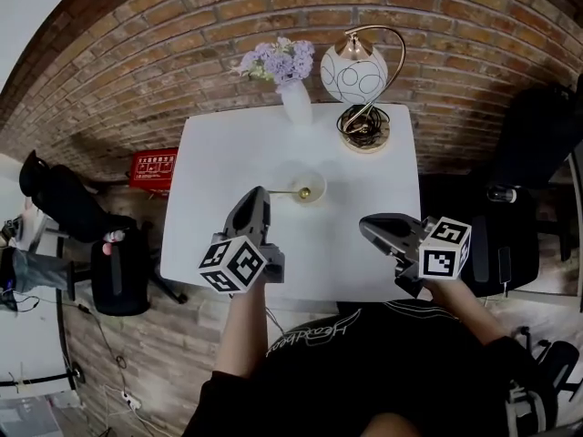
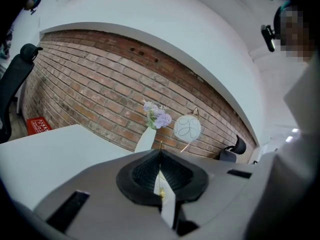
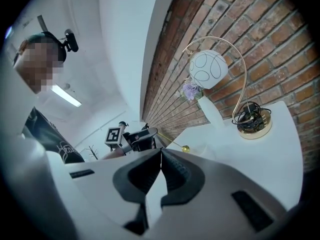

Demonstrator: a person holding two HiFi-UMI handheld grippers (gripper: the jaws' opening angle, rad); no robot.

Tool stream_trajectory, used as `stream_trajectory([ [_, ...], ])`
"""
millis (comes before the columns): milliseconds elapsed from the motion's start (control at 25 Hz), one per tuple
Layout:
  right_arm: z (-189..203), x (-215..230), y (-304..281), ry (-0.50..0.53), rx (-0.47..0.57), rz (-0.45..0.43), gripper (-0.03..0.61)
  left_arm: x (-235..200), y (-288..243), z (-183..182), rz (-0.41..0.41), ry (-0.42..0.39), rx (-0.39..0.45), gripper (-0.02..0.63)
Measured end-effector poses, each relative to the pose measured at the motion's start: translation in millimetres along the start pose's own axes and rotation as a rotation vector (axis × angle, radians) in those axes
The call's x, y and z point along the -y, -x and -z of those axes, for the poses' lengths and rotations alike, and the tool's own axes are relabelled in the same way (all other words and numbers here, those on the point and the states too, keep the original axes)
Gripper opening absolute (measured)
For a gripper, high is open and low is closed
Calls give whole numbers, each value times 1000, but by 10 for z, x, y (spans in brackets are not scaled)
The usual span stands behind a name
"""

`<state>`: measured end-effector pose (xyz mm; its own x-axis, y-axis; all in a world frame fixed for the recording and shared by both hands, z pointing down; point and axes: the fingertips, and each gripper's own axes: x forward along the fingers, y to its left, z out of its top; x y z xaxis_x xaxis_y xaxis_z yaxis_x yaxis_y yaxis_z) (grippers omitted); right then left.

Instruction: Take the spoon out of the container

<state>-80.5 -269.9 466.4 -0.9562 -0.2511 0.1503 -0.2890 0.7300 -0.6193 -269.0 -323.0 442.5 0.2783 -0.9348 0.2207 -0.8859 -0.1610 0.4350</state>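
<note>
Extraction step, grasp made and lift pending. The left tool (image 1: 260,195) is closed with its jaws pinched on the thin handle of the slim gold metal spoon (image 1: 291,192); the left gripper view shows a sliver of gold caught between the meeting pads. The right tool (image 1: 365,224) hangs above the near right part of the white rectangular desk (image 1: 228,162), jaws together and holding nothing.

The spoon runs roughly level from the left tool's tip toward the right, and its round gold bowl end lies within the outline of the small round translucent white container (image 1: 320,177), which stands near the middle of the desk, just beyond the left tool. Whether the bowl end rests inside the container or already floats above its rim cannot be told.

Judged from this, the next move calls for raising the left tool until the bowl end clears the rim, then carrying the spoon away sideways, with the pinch kept firm, since so narrow a handle could pivot between the pads.
</note>
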Motion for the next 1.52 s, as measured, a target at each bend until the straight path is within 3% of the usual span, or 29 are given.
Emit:
stream_trajectory([
  [760,-78,-731,274,111,60,-34,-3,1026,1027,341,140,-5,-91,8],
  [1120,-61,-832,390,107,98,-30,-3,1211,1192,513,166,-9,-123,8],
  [1520,1,-809,424,96,110,-1,-3,1233,1235,523,191,45,-118,8],
])
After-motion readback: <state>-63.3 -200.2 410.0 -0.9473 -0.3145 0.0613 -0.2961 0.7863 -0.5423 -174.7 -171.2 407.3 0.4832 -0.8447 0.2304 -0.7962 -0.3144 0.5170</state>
